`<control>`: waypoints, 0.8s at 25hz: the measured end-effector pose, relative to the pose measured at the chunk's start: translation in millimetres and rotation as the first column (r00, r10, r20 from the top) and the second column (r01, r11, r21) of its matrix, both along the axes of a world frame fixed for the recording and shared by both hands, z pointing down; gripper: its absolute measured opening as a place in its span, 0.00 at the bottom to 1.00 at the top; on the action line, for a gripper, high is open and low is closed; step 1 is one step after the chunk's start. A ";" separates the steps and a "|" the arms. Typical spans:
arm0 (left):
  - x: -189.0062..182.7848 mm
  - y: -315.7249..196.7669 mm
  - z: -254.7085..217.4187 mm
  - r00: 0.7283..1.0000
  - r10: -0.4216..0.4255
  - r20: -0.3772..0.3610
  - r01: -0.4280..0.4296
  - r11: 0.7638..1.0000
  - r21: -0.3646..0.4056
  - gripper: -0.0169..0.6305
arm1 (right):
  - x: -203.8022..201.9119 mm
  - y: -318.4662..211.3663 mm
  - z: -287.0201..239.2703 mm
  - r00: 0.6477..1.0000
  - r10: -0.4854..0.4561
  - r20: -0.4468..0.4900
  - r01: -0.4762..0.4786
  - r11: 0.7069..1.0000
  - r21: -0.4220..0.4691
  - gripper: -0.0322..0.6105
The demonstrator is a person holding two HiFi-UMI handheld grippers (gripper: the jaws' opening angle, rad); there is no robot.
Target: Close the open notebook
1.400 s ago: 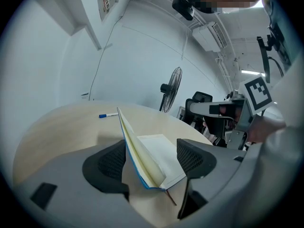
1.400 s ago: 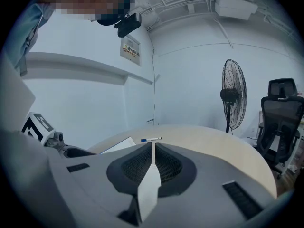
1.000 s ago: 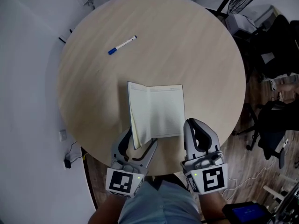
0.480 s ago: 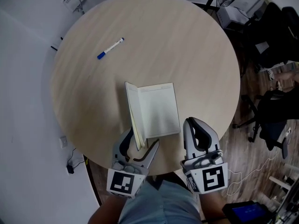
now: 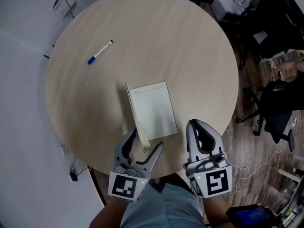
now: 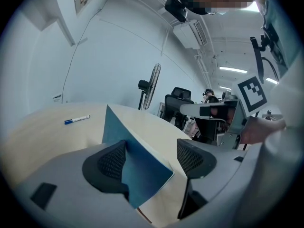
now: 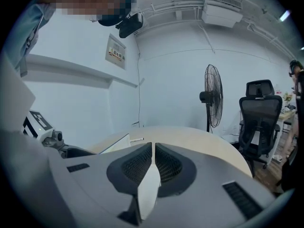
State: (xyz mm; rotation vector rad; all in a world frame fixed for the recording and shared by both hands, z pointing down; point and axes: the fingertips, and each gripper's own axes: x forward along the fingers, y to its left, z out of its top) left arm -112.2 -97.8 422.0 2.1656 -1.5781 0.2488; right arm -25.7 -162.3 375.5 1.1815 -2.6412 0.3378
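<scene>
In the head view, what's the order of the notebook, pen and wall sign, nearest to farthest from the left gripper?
1. Notebook, its raised cover between the left gripper's jaws.
2. Pen, farther up the table, to the left.
3. Wall sign, beyond the table's far left edge.

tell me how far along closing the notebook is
Roughly halfway. Done: the left cover of the notebook stands nearly upright. In hand: that cover sits between the open jaws of the left gripper, against one jaw; the right gripper is shut and empty, off the book. Left: tip the cover onto the right page until flat.
</scene>
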 end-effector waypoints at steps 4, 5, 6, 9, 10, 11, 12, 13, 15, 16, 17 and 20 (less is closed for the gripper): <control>12.4 -3.3 2.2 0.999 0.038 0.000 -0.038 0.999 -0.006 0.55 | 10.7 -2.6 2.6 1.000 0.023 0.000 -0.023 1.000 -0.006 0.13; 15.0 -3.6 2.6 0.999 0.045 -0.001 -0.045 0.999 -0.008 0.55 | 13.1 -2.8 2.8 1.000 0.029 0.000 -0.029 1.000 -0.007 0.13; 17.4 -4.0 3.1 0.999 0.052 -0.001 -0.052 0.999 -0.009 0.55 | 15.4 -2.9 3.0 0.999 0.034 0.000 -0.034 0.999 -0.008 0.13; 24.3 -5.7 4.8 0.998 0.070 -0.006 -0.070 0.997 -0.015 0.55 | 22.3 -3.2 4.0 0.999 0.053 -0.002 -0.053 0.999 -0.010 0.13; 26.2 -6.3 5.6 0.997 0.076 -0.008 -0.076 0.997 -0.016 0.55 | 24.5 -3.1 4.8 0.998 0.059 -0.002 -0.059 0.998 -0.010 0.13; 27.9 -7.1 6.6 0.997 0.081 -0.010 -0.081 0.997 -0.017 0.55 | 26.6 -3.0 5.6 0.998 0.064 -0.002 -0.064 0.998 -0.010 0.13; 29.5 -8.0 7.5 0.996 0.087 -0.009 -0.088 0.996 -0.017 0.55 | 28.6 -3.1 6.4 0.998 0.070 -0.003 -0.070 0.997 -0.011 0.13; 30.9 -9.2 8.2 0.996 0.094 -0.009 -0.094 0.995 -0.017 0.55 | 30.6 -3.4 7.3 0.997 0.075 -0.003 -0.075 0.997 -0.013 0.13; 33.9 -11.5 9.4 0.994 0.107 -0.009 -0.107 0.994 -0.019 0.55 | 34.6 -4.1 9.0 0.996 0.087 -0.004 -0.087 0.996 -0.018 0.13; 35.5 -12.4 10.2 0.993 0.114 -0.012 -0.114 0.993 -0.022 0.55 | 36.5 -4.2 10.1 0.996 0.094 -0.006 -0.094 0.995 -0.021 0.13; 37.0 -13.0 11.3 0.993 0.121 -0.015 -0.121 0.992 -0.025 0.55 | 38.5 -4.2 11.4 0.995 0.101 -0.007 -0.101 0.995 -0.025 0.13; 41.7 -15.1 16.5 0.990 0.141 -0.019 -0.142 0.989 -0.036 0.55 | 44.1 -4.1 16.2 0.993 0.121 -0.010 -0.121 0.992 -0.034 0.13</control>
